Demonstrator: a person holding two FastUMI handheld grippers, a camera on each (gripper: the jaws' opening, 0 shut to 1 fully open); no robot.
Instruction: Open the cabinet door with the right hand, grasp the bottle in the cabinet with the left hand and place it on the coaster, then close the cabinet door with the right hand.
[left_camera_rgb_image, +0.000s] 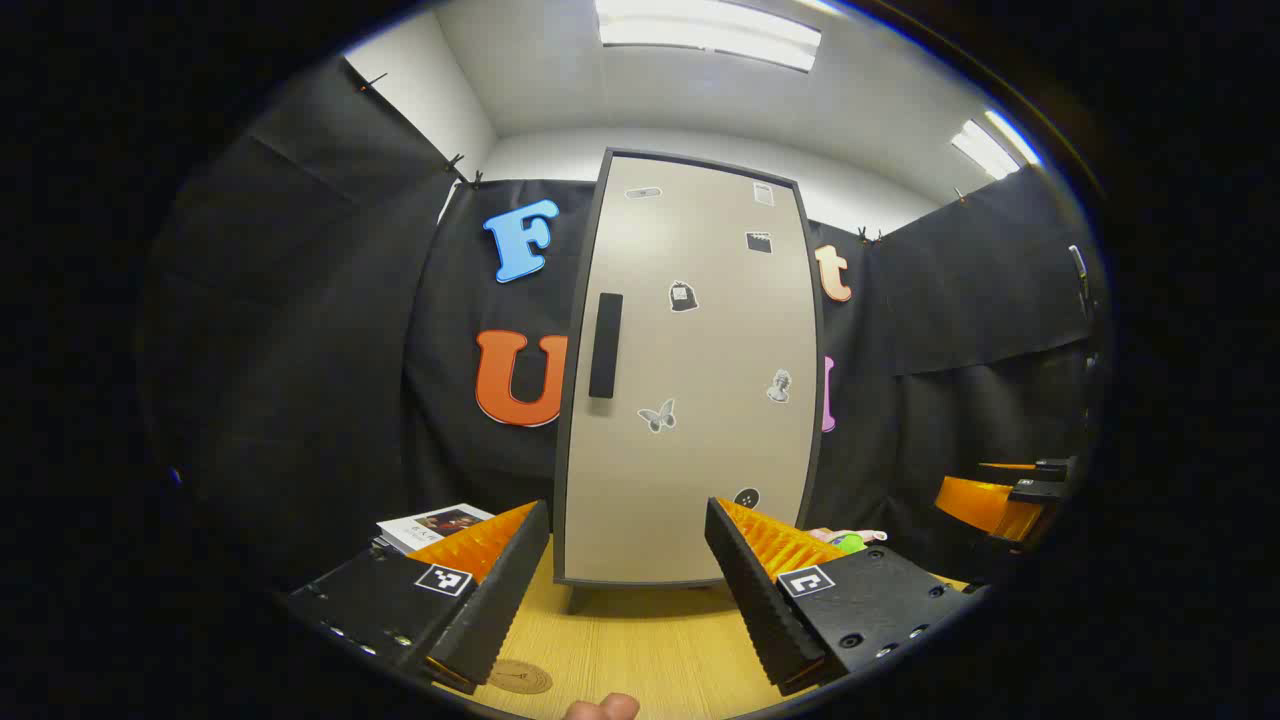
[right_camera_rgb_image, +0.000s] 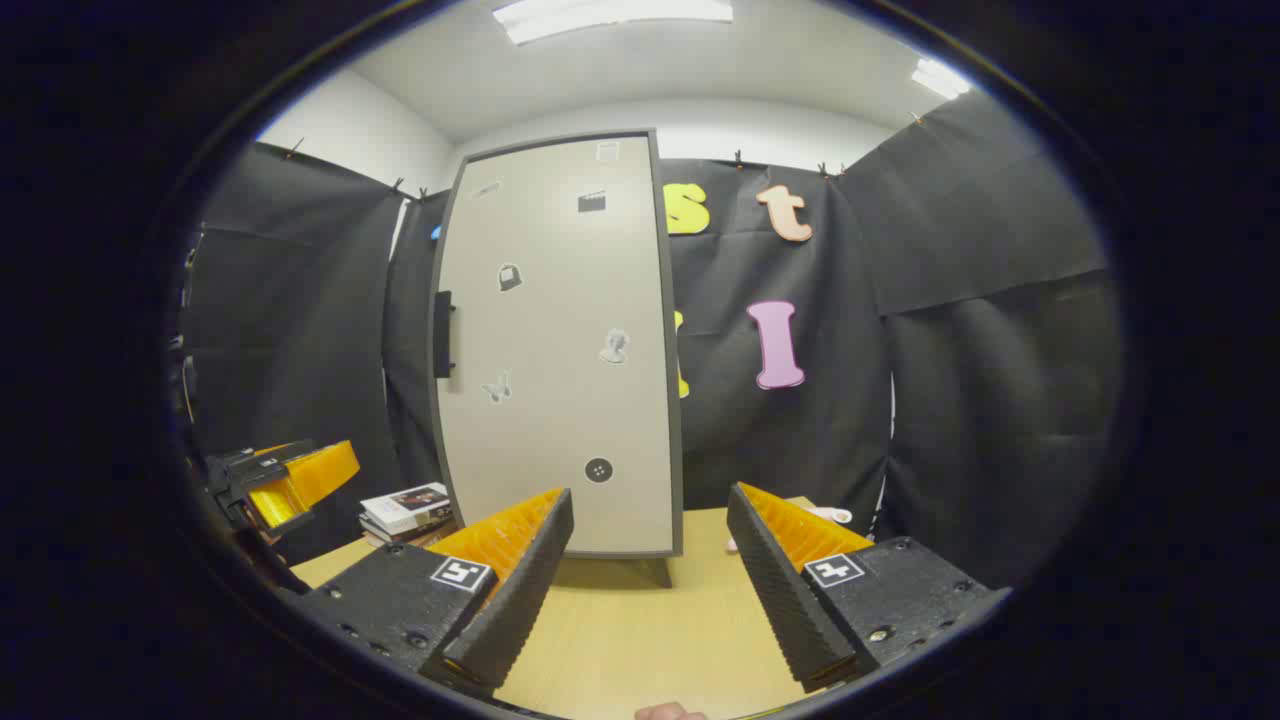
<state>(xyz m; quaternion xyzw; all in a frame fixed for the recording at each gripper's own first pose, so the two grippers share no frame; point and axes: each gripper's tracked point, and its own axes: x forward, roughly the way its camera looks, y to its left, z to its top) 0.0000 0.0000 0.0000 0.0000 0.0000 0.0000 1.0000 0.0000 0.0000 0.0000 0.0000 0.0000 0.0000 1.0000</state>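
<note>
A tall beige cabinet (left_camera_rgb_image: 690, 380) stands at the back of the wooden table (left_camera_rgb_image: 640, 640), its door shut, with a dark vertical handle (left_camera_rgb_image: 605, 345) near the door's left edge. The bottle is hidden behind the door. A round brown coaster (left_camera_rgb_image: 520, 677) lies on the table by my left gripper's left finger. My left gripper (left_camera_rgb_image: 625, 590) is open, facing the door, a short way in front of it. In the right gripper view the cabinet (right_camera_rgb_image: 560, 350) and its handle (right_camera_rgb_image: 443, 335) stand to the left. My right gripper (right_camera_rgb_image: 650, 590) is open and holds nothing.
A stack of books (left_camera_rgb_image: 430, 527) (right_camera_rgb_image: 408, 510) lies left of the cabinet. Small pink and green items (left_camera_rgb_image: 850, 540) lie to its right. The other gripper shows at the right edge (left_camera_rgb_image: 1010, 495) of the left gripper view and at the left edge (right_camera_rgb_image: 275, 480) of the right gripper view.
</note>
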